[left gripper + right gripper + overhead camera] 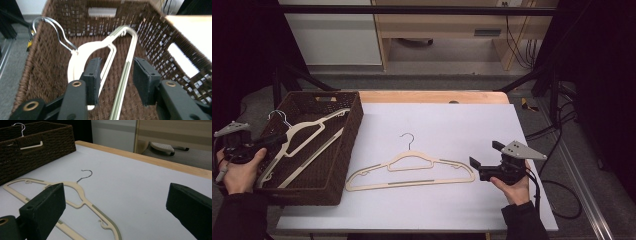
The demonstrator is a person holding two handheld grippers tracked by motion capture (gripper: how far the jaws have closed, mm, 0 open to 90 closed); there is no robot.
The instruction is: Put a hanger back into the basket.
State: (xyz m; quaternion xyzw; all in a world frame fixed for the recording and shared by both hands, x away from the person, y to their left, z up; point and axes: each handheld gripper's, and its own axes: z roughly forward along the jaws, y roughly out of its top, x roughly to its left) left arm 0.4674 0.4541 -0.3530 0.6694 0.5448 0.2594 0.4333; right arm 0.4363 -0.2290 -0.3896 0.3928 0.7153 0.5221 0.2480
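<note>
- Where the person's two hands come in at the near edge, the right tongs [479, 167] hover just above the white worktop [437, 210] at the right, pointing left, with the jaws spread wide and nothing between them.
- Just left of those tongs lies a cream hanger [409, 172] flat on the worktop, its metal hook [408, 140] pointing to the far side; its right tip is near the jaws but apart from them.
- In the right gripper view the same hanger [82, 200] lies ahead and to the left of the open jaws.
- At the near left, the left tongs [274, 141] reach into the brown wicker basket [343, 165], which stands on the left end of the worktop.
- A second cream hanger [304, 142] lies slanted in the basket, its hook [279, 116] at the far left wall.
- In the left gripper view the jaws stand parted; that hanger's bar [123, 82] runs between them, and I can't tell whether the pads touch it.
</note>
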